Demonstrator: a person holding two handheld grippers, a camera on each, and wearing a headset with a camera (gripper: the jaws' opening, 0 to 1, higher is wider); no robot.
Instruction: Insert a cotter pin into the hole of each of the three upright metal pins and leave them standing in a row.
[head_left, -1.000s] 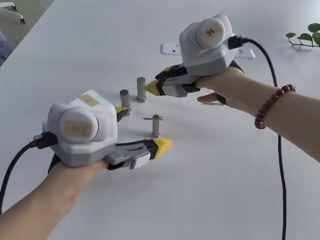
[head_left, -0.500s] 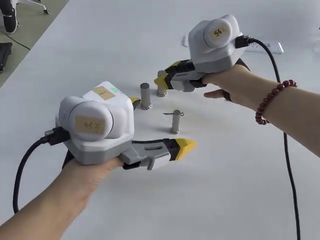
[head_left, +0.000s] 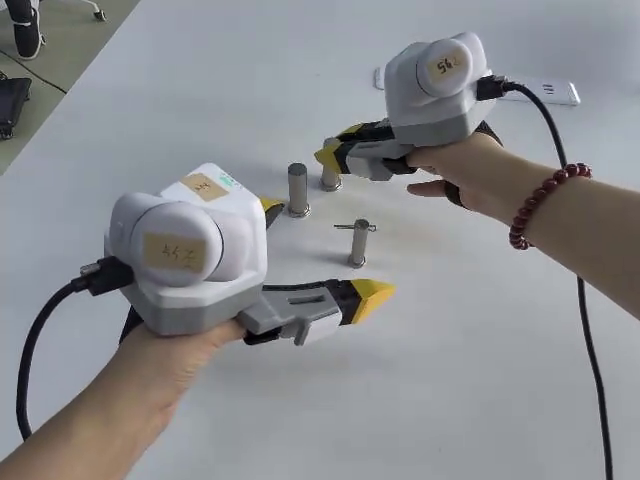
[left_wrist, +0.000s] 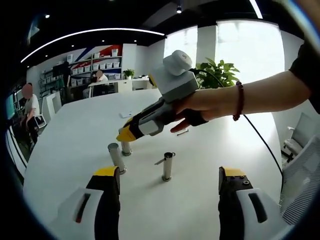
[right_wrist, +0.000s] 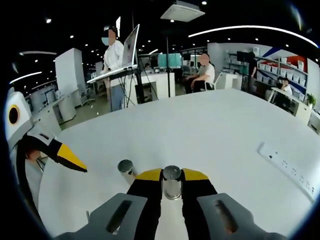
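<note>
Both jaws of my right gripper (right_wrist: 171, 174) are narrowed to the far pin (right_wrist: 171, 184), one on each side of its upright shaft; I can't tell if they actually pinch it. My left gripper (left_wrist: 170, 173) has its jaws wide apart and empty, aimed at the near pin (left_wrist: 167, 167) just ahead, with a cotter pin (left_wrist: 160, 161) crossways through its top. The middle pin (left_wrist: 116, 157) stands bare on the desk (left_wrist: 200, 150). The right hand is nearer both bare pins.

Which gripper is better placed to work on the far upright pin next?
Right. The right gripper has its jaws closed around the far pin; the left gripper hangs open short of the row, facing the near pin that holds a cotter pin.
</note>
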